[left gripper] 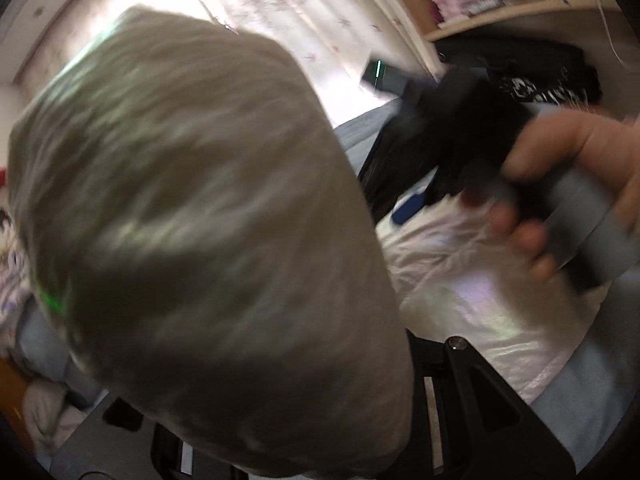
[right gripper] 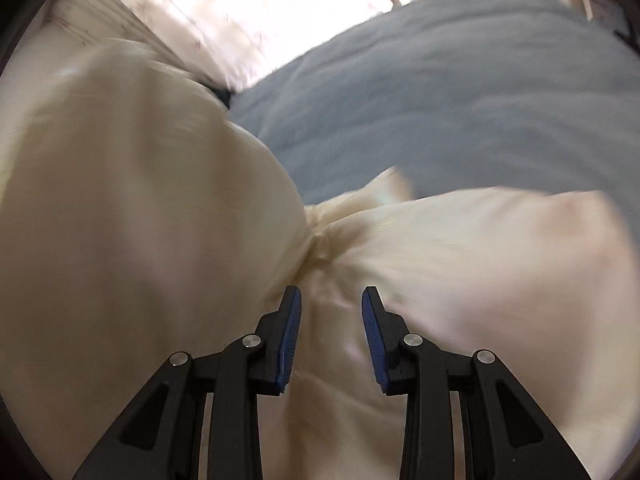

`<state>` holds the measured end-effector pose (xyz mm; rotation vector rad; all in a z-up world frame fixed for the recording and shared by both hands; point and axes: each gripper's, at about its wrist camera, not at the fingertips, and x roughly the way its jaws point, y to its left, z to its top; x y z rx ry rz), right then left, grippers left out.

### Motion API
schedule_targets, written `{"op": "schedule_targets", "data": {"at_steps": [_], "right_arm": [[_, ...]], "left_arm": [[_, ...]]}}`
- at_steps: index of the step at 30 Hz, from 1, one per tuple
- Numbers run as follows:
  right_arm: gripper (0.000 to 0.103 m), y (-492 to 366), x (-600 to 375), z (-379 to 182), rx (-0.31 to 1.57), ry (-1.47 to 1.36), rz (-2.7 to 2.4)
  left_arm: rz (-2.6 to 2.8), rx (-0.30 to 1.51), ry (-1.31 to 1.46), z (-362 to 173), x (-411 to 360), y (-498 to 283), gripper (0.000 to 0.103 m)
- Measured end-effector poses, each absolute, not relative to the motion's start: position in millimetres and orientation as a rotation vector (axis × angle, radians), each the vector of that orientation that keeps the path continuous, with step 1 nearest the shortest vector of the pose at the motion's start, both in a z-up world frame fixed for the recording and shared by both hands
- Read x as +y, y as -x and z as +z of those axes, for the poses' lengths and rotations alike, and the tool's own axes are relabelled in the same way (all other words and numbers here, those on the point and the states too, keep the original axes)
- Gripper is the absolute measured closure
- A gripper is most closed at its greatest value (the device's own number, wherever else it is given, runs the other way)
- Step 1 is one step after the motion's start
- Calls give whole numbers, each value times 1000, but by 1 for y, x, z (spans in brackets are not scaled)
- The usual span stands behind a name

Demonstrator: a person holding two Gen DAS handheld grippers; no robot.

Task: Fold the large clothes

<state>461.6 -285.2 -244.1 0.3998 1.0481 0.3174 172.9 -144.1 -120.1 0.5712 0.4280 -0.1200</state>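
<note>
cream garment (right gripper: 140,240), grey-blue bedcover (right gripper: 460,100)

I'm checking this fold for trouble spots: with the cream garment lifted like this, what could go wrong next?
1. The right gripper stands open over the cream garment, so that side may slip or sag.
2. Fabric covers most of the left wrist view, hiding the left fingers; that grip can't be checked.
3. The garment bunches at a knot-like gather, so a fold here may crease unevenly.

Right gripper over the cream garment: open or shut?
Open. In the right wrist view the right gripper shows a clear gap between its blue pads, with the cream garment visible between them, ungripped.
</note>
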Motion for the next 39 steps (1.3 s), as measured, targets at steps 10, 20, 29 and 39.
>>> {"op": "schedule_targets", "data": {"at_steps": [10,20,29,39], "right_arm": [[68,-363,-414,-226,978,-285,6],[68,-313,-456,-258,1002,-385,-87],[43,-276,-438,-194,913,-331,-65],[34,-276,-389,-126,874,-234,24]], "left_arm": [[-227,429,-892,-187,-246,-129,76],[-247,359,-1105,-243,-281,-71,72],[-313,383,-1091,-236,-262,-51,55],[-697,565,-878,-177,-212,-11,30]]}}
